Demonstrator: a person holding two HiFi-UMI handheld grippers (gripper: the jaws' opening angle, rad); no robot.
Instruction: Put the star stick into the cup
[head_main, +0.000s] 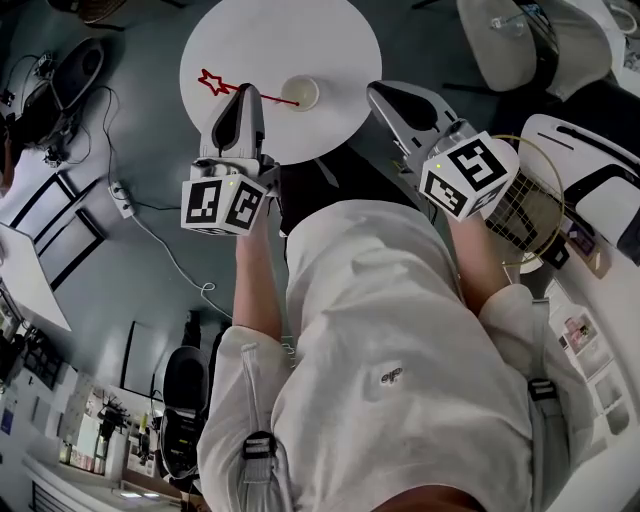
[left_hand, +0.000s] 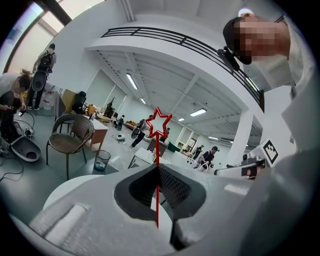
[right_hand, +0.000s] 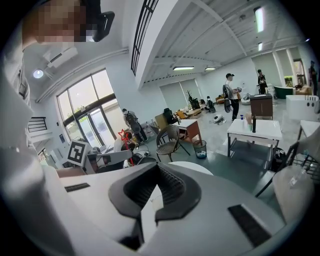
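The star stick (head_main: 212, 82) is pinched by its thin red shaft in the left tongs (head_main: 247, 95), which are closed tight on it. Its plain end reaches just beside the cup (head_main: 300, 92) on the round white desk (head_main: 330, 40). The right tongs (head_main: 386, 96) are closed on nothing, at the desk's edge above grey floor (head_main: 150, 160).
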